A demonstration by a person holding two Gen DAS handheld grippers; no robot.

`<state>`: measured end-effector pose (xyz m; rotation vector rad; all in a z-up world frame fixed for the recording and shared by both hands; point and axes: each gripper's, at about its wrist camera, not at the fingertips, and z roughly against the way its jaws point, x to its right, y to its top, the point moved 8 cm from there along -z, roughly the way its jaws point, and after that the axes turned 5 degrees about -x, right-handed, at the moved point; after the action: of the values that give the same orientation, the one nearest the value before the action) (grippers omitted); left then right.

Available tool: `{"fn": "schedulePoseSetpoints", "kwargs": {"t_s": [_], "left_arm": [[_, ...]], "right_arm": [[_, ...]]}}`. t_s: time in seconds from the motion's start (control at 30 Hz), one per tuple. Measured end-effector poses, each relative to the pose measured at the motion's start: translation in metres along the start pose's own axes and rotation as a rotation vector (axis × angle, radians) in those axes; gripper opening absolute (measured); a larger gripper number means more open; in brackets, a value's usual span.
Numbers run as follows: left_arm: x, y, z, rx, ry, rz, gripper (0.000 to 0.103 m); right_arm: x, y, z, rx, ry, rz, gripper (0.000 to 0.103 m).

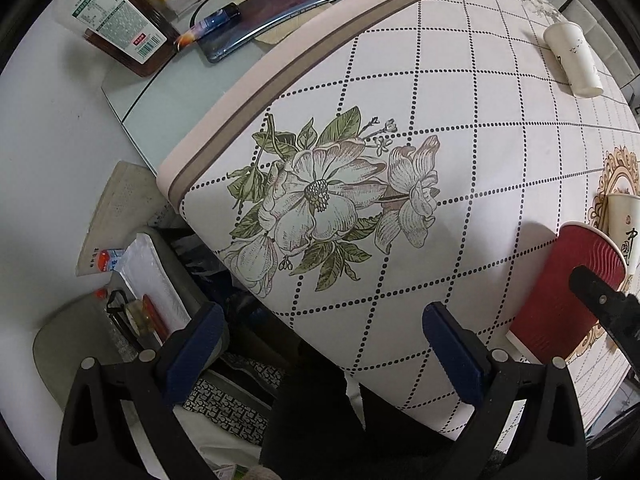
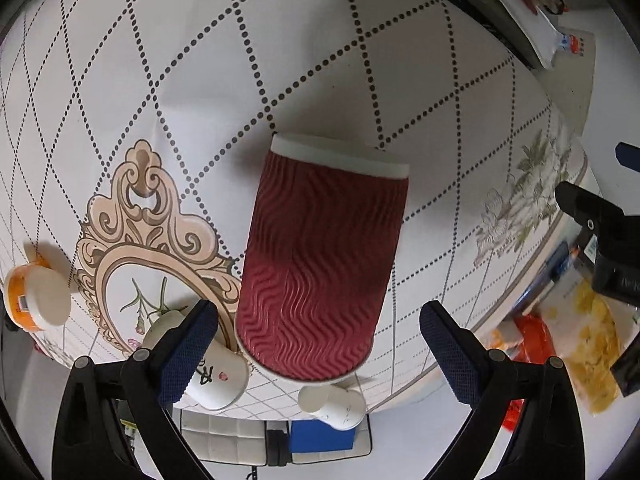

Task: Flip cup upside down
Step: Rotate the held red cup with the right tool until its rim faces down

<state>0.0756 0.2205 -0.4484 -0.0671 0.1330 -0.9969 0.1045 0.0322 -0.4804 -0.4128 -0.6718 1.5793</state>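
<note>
One red cup [image 2: 320, 264] with a wavy ribbed wall and a white band at one end stands on the table [image 2: 304, 60], and we see it from above in the right wrist view. It sits on a white cloth crossed by dotted diamond lines, just beside a printed oval frame [image 2: 132, 236] in beige scrollwork. Our right gripper [image 2: 319, 344] hovers over the cup with its two blue-padded fingers [image 2: 188, 352] spread wide, one on each side of the cup's near end; neither pad touches it.

Close to the red cup we see two white paper cups: one with dark lettering [image 2: 212, 376] partly behind the left-hand finger, and another [image 2: 334, 402] lying near the table's edge. Farther off, at the left rim of that view, sits a small orange tub [image 2: 36, 296] with a white lid.

From the left wrist view, the red cup [image 1: 560, 292] shows at the far right, partly hidden by the black body of the other tool. A third white cup [image 1: 574, 58] lies on its side well apart, near the top right. Our left gripper [image 1: 322, 354] hangs over the table's corner, its fingers wide apart and holding nothing. A large printed flower [image 1: 320, 196] fills the cloth ahead of it. Beyond the table's edge we see a brown bottle [image 1: 124, 28] with a green and white label, and a phone [image 1: 272, 8] beside it.
</note>
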Motion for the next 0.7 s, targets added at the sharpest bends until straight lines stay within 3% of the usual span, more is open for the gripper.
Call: {"fn": "schedulePoseSetpoints", "kwargs": {"t_s": [0.43, 0.53, 0.7], "left_arm": [[0.001, 0.003, -0.009, -0.013, 0.010, -0.003, 0.102], [0.004, 0.003, -0.008, -0.014, 0.013, -0.009, 0.102], [0.008, 0.002, -0.007, -0.016, 0.014, -0.017, 0.102]], "right_arm": [[-0.013, 0.016, -0.014, 0.008, 0.015, 0.038, 0.095], [-0.014, 0.016, -0.017, 0.006, 0.017, 0.031, 0.086], [-0.013, 0.016, -0.019, 0.015, 0.013, 0.013, 0.085]]}}
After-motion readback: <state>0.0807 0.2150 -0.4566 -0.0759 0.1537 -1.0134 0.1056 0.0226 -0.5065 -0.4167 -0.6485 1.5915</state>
